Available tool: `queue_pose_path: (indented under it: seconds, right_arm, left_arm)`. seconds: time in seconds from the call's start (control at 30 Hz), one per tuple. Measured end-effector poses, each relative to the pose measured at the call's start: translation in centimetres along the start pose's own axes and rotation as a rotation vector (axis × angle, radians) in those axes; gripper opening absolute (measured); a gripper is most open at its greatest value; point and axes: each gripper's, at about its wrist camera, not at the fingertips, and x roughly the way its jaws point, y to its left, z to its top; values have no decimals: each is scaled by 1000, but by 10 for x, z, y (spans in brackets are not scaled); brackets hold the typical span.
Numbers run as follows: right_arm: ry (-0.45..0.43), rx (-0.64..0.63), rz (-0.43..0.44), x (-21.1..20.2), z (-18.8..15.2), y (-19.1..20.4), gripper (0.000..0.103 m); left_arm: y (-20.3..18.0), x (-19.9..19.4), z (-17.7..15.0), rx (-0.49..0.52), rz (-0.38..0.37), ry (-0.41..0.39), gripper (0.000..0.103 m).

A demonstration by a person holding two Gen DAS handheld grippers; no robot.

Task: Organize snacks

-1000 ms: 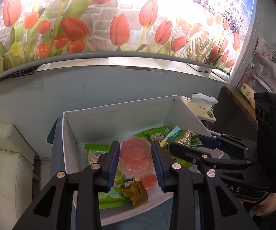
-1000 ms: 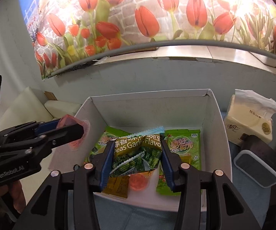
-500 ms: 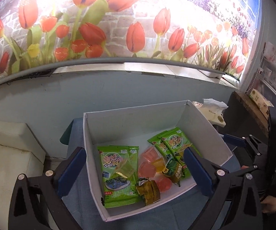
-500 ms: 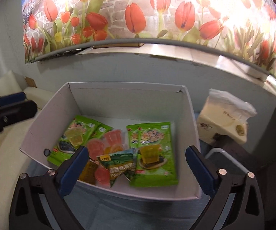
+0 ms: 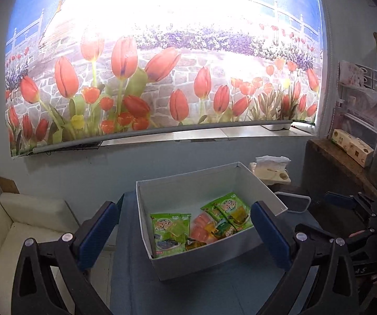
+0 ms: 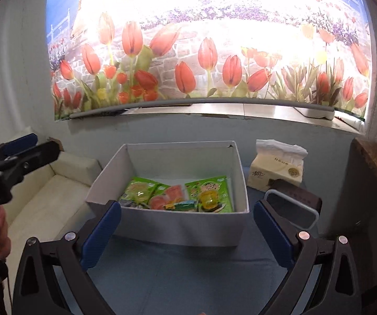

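A white cardboard box point(image 5: 188, 260) point(image 6: 180, 225) stands on a blue-grey table. Inside lie green snack packets point(image 5: 171, 229) point(image 6: 210, 193), pink jelly cups point(image 5: 201, 229) point(image 6: 171, 194) and a small dark green packet point(image 6: 182, 205). My left gripper point(image 5: 182, 233) is open and empty, held back from the box's near corner. My right gripper point(image 6: 187, 233) is open and empty, in front of the box's near wall. The left gripper also shows at the left edge of the right wrist view point(image 6: 18, 152), and the right gripper shows at the right edge of the left wrist view point(image 5: 351, 207).
A tissue pack point(image 6: 277, 168) point(image 5: 269, 169) stands right of the box. A dark tray with a pale rim point(image 6: 292, 207) point(image 5: 292, 202) lies in front of it. A white sofa point(image 6: 47, 197) point(image 5: 18, 225) is on the left, a wooden shelf point(image 5: 343, 157) on the right.
Both grippers have opened, dropping a jelly cup and a pea packet into the box, then drawn back and up from it.
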Motion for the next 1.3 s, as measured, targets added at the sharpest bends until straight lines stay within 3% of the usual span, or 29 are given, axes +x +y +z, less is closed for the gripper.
queue_pose_path:
  seconds: [0.1,0.33,0.5,0.63,0.83,1.3]
  right_arm:
    - [-2,-37,12,-26,-12,9,103]
    - [23,21,48,-74,-46,-4,103]
    - [-9,51,-9,-111,-74,-6,103]
    - [-28,41,-22,-134,-92,1,103]
    - [-11,56,54,-147,-101,8,103]
    - [-45,4,61,-162,-96,24,103]
  left_arm:
    - [-8,-13,-16,19,10,27,103]
    - [-23,-55,-60,6,-70,103,103]
    - [-32,-94,-79,15,-53,83,103]
    - [-33,-115,-89,-30,-91,103,103]
    - [-35,-146,-95,-52,-105,81,103]
    - [-36,-167,-100,-57,-111,77,103]
